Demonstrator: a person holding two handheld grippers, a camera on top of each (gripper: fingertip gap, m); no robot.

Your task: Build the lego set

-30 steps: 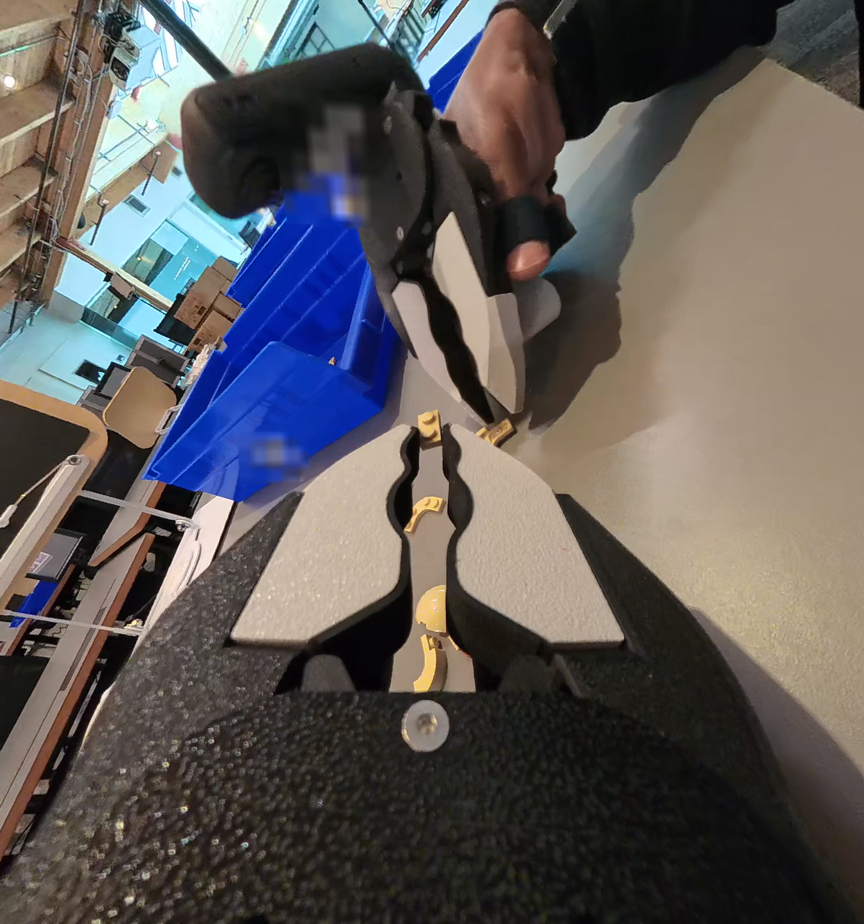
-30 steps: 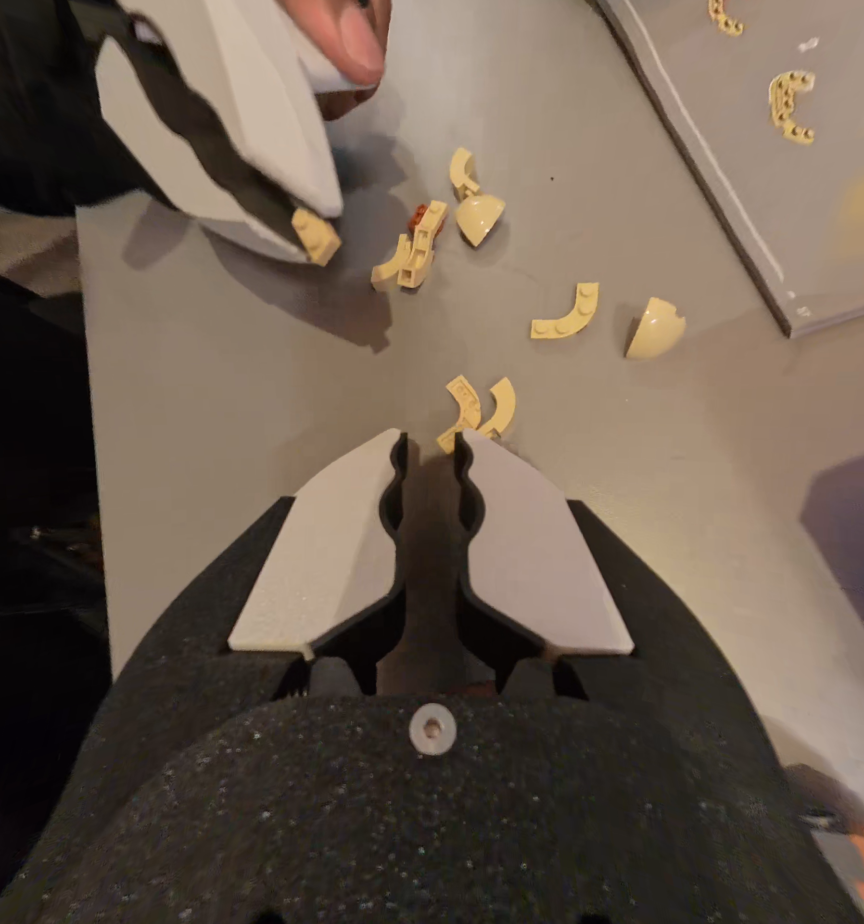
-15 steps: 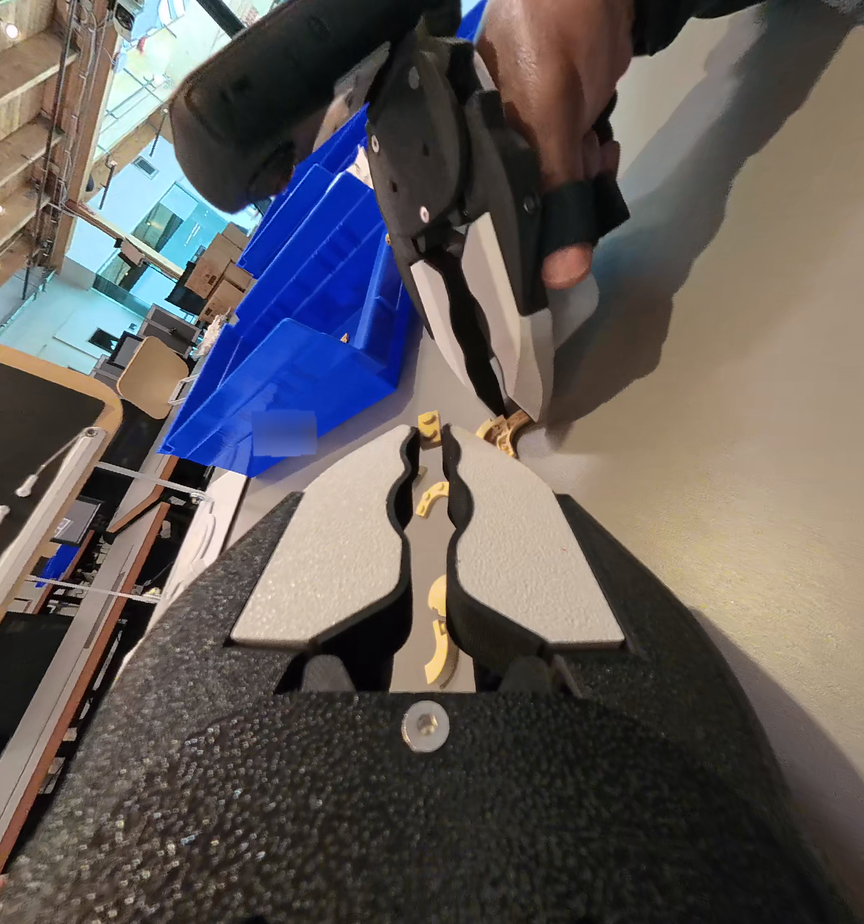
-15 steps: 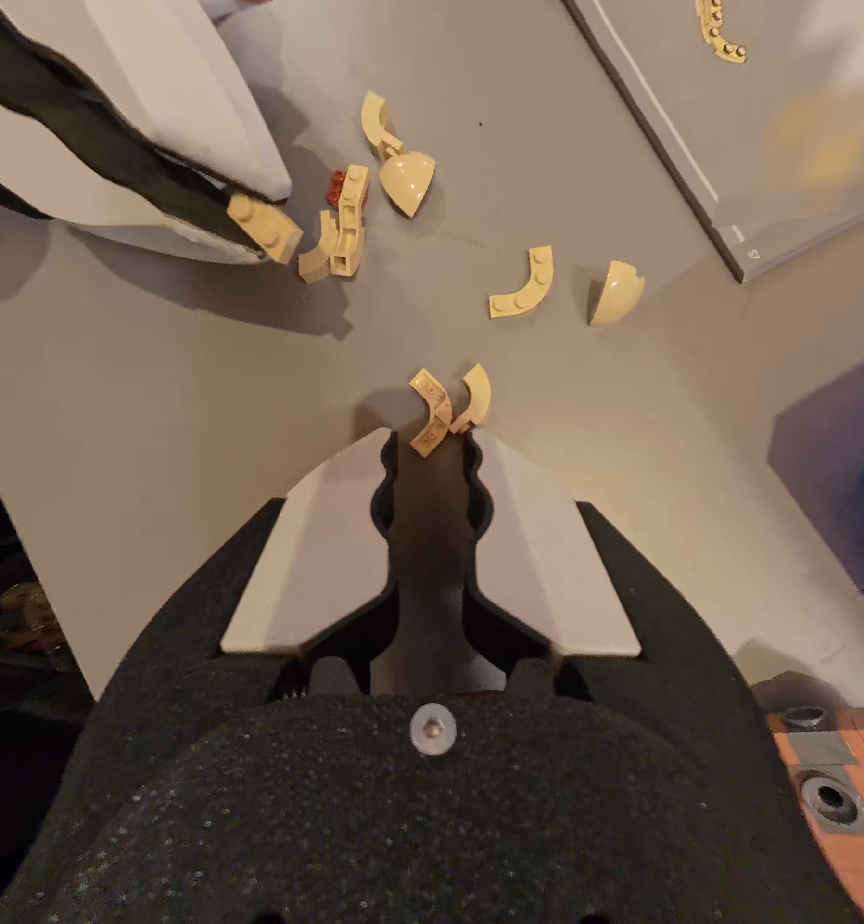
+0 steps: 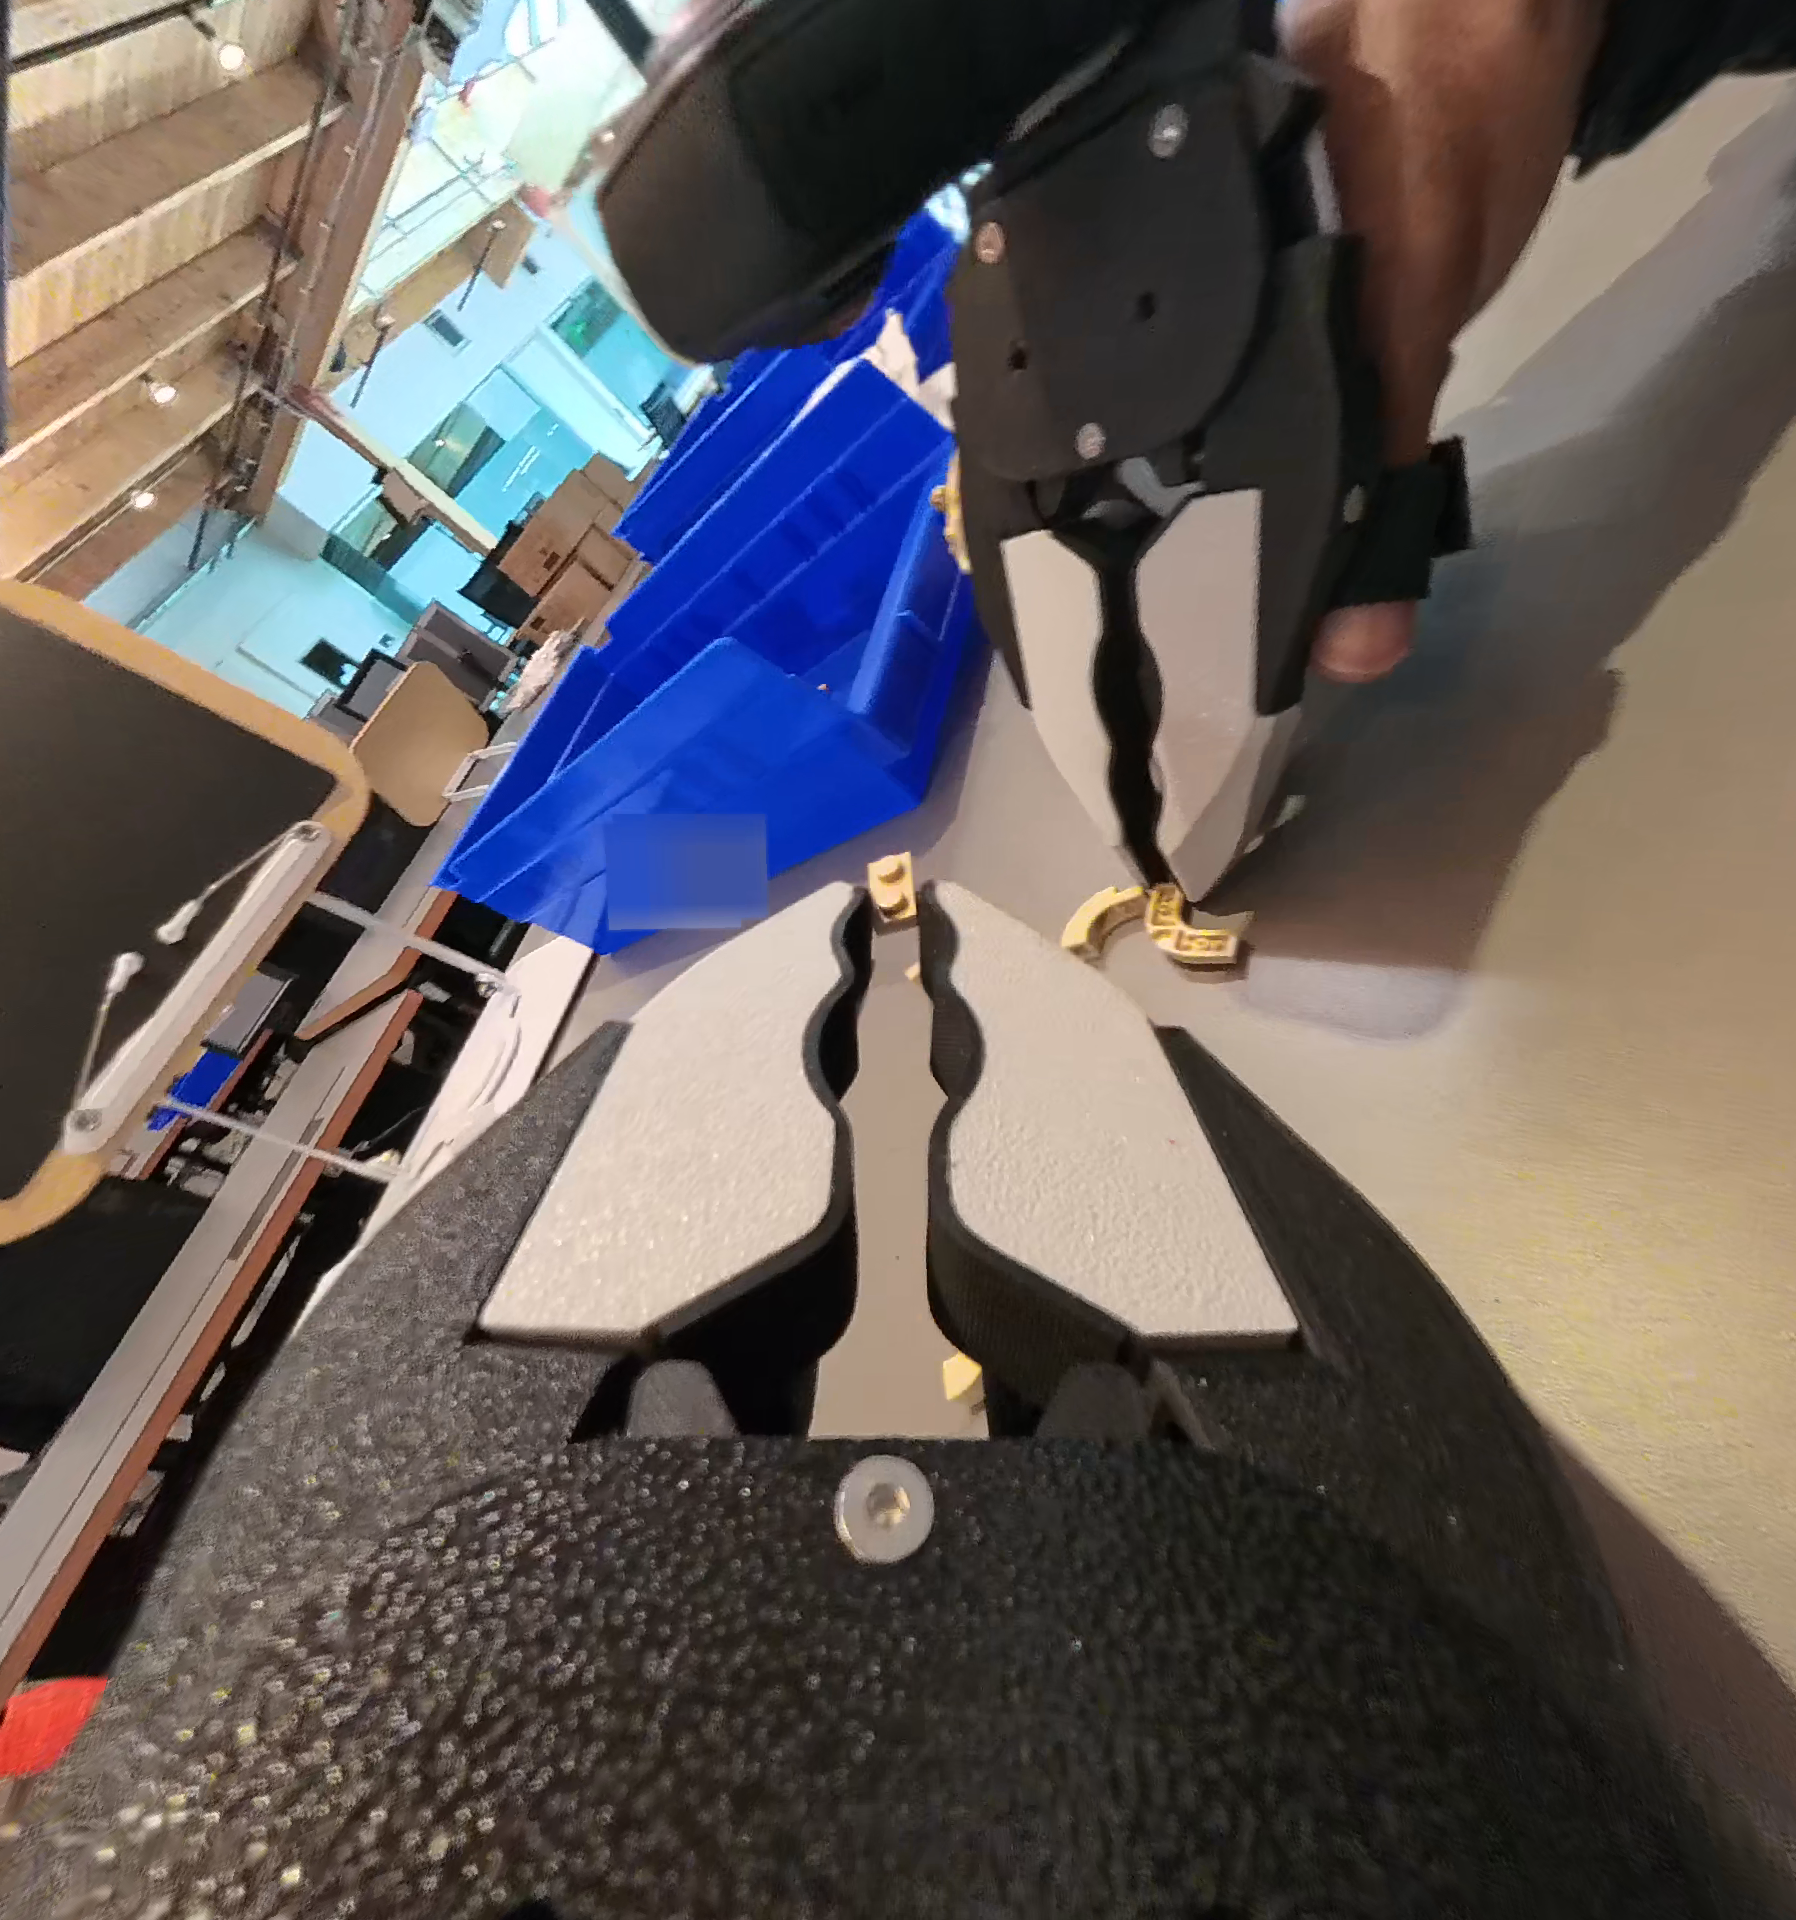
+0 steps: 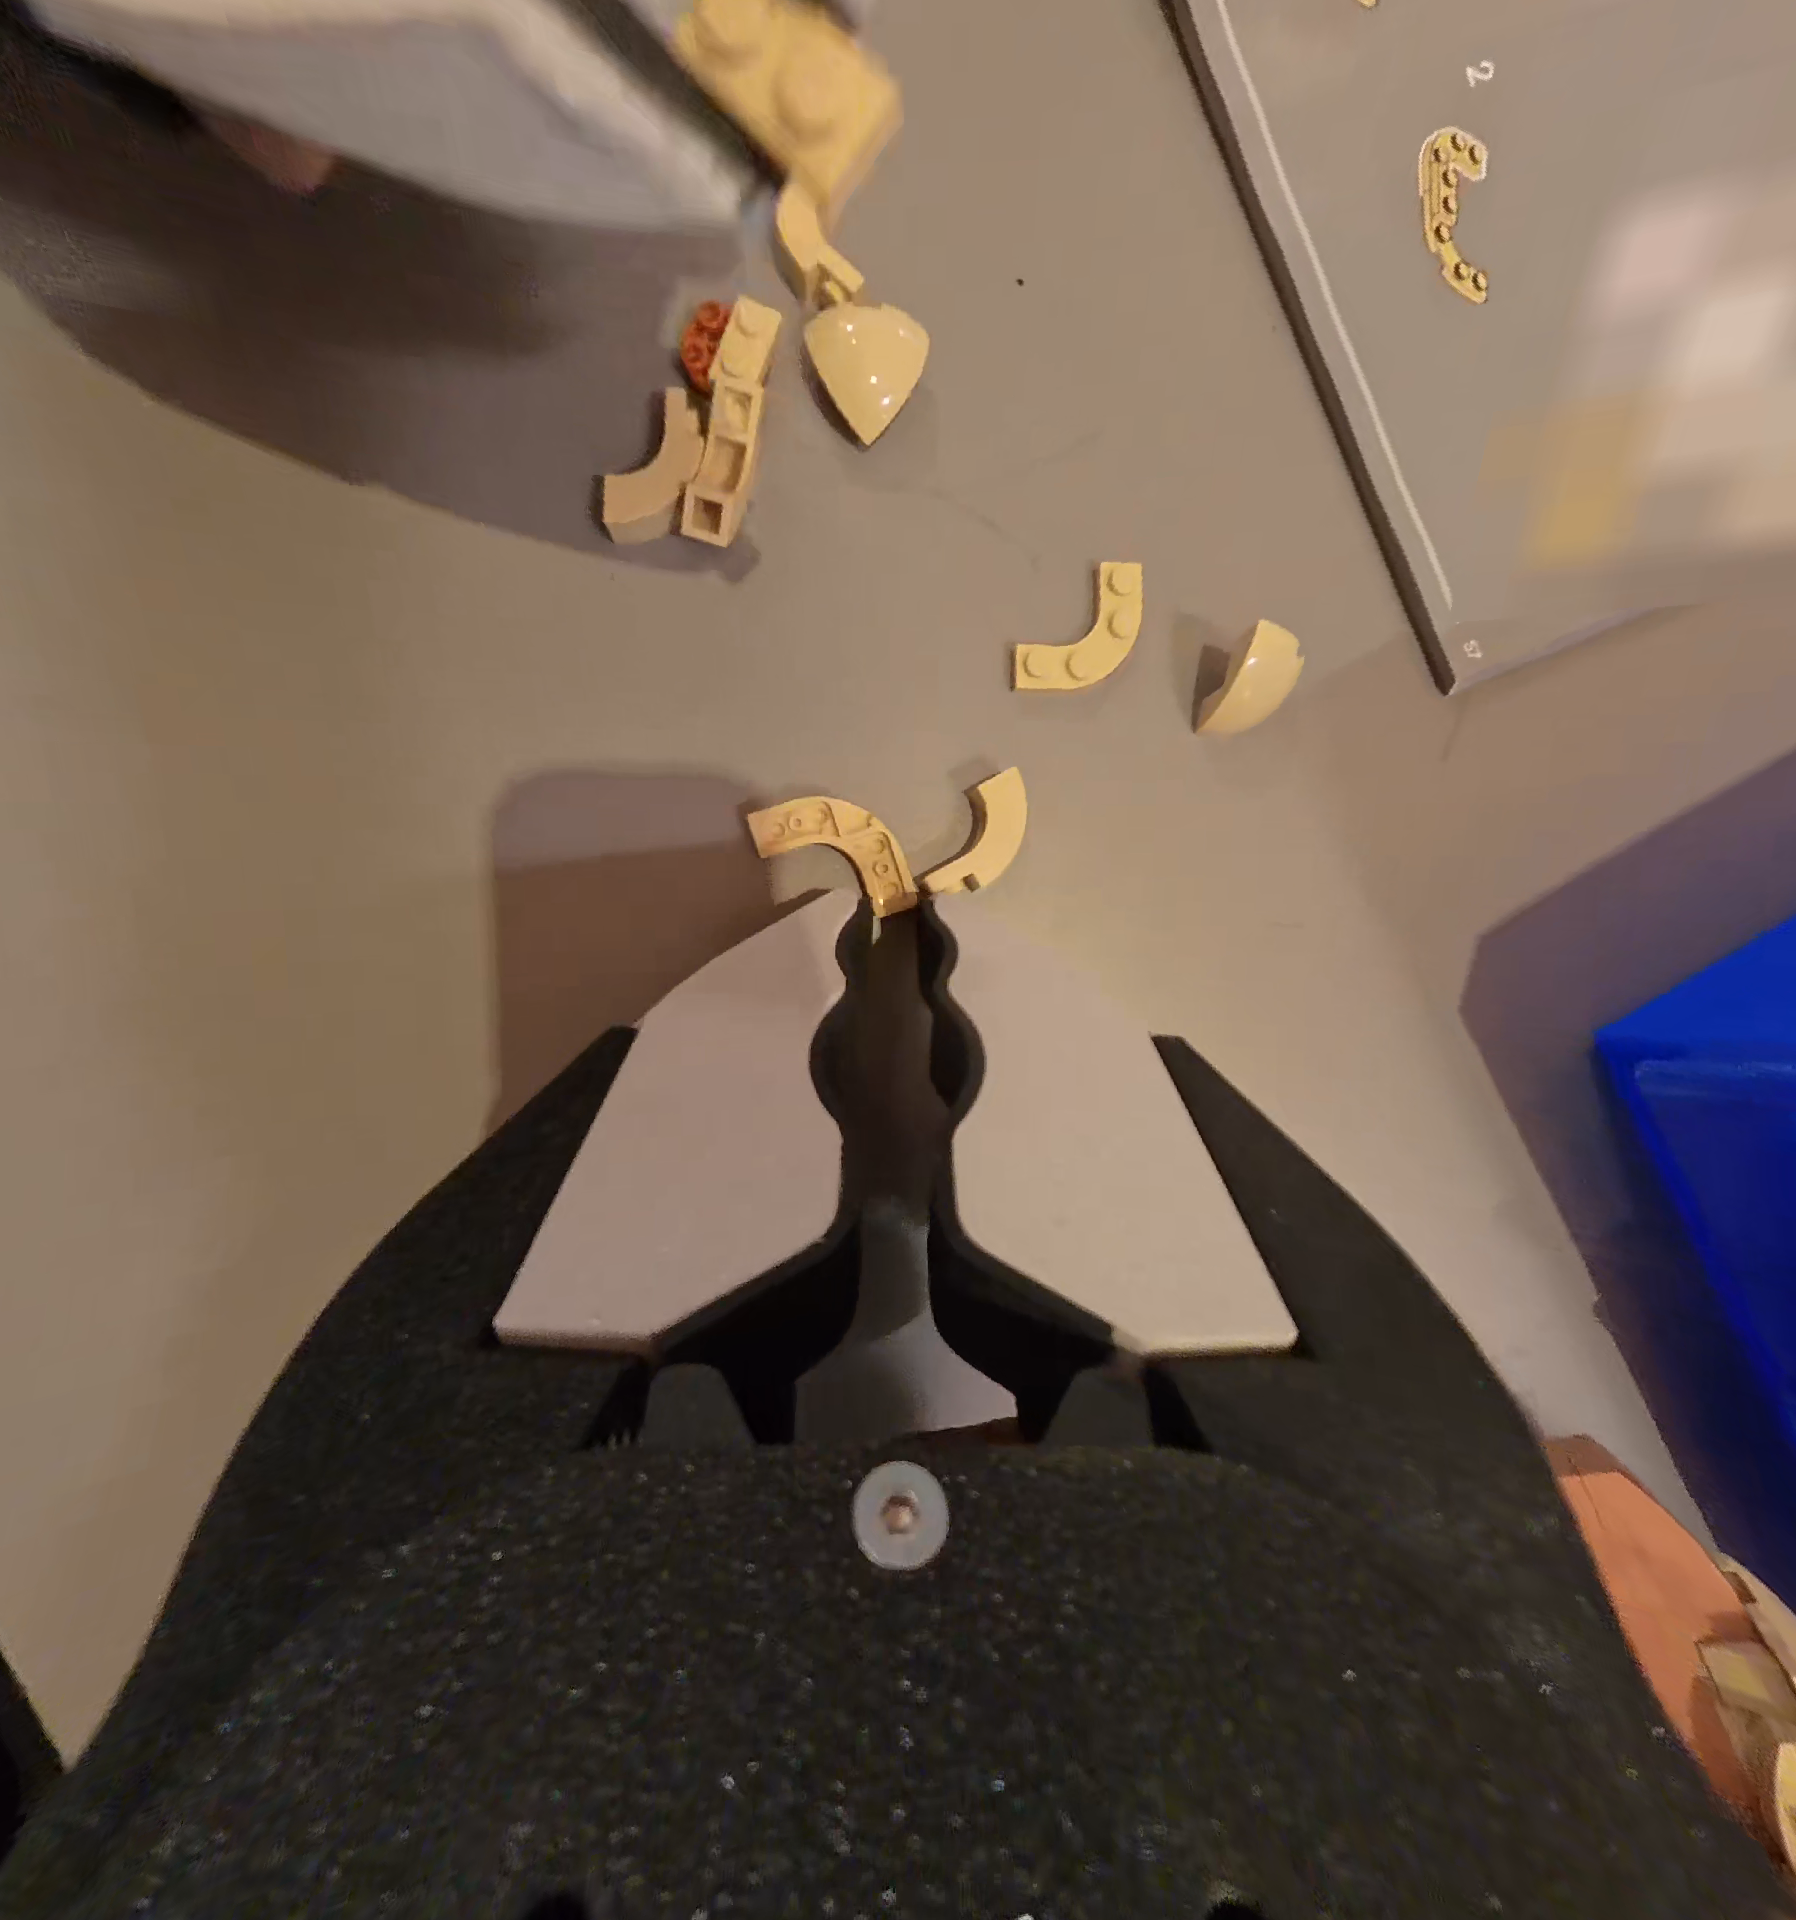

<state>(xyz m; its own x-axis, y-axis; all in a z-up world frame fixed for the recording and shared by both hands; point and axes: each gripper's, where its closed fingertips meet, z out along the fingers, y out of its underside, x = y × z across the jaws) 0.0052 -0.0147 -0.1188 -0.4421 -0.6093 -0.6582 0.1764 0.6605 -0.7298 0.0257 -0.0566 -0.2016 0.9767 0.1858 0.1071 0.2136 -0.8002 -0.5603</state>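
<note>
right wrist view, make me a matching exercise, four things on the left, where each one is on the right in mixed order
Things:
1. tan curved plate underside up
2. small two-stud tan plate
3. blue plastic bin
4. reddish-brown round piece

Places:
A. beside the straight tan brick on the grey table
B. one end pinched in the right gripper
C. right edge of the view
D. gripped by the left gripper, top of the view

Pairs: 1-B, 2-D, 3-C, 4-A

Tan bricks, blue bin
</note>
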